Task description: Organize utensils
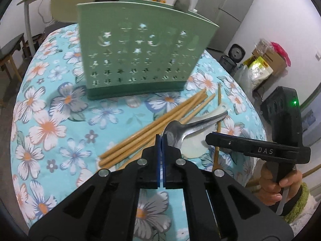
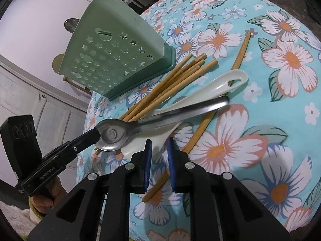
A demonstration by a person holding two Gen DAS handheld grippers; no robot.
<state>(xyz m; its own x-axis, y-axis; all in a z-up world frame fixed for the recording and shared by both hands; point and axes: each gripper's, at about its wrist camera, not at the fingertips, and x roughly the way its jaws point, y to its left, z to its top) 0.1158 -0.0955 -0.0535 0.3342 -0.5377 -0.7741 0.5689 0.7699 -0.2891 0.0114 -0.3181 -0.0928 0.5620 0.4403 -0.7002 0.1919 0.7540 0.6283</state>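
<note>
Utensils lie in a loose heap on the flowered tablecloth, in front of the green holder and toward the table's right edge as the left wrist camera sees it. The left gripper has its blue pads pressed together on the rim of the metal spoon, pinching the bowl edge; in the right wrist view its black fingers reach in from the left and meet the spoon's bowl, and the spoon's handle slants up and right over the pile. Under that spoon rests a white plastic spoon, its handle with the hanging hole pointing the same way. Beneath both lies a bundle of wooden chopsticks, fanned out with their far ends near the base of the holder. One single chopstick lies apart, crossing under the two spoon handles.

The right gripper hovers just above the white spoon's bowl, jaws a little apart with nothing pinched between the pads. A hand grips its handle at the table's right edge.

The green utensil holder, pierced with star-shaped holes, stands upright on the cloth near the table's far edge. Another spoon bowl shows behind it in the right wrist view.
</note>
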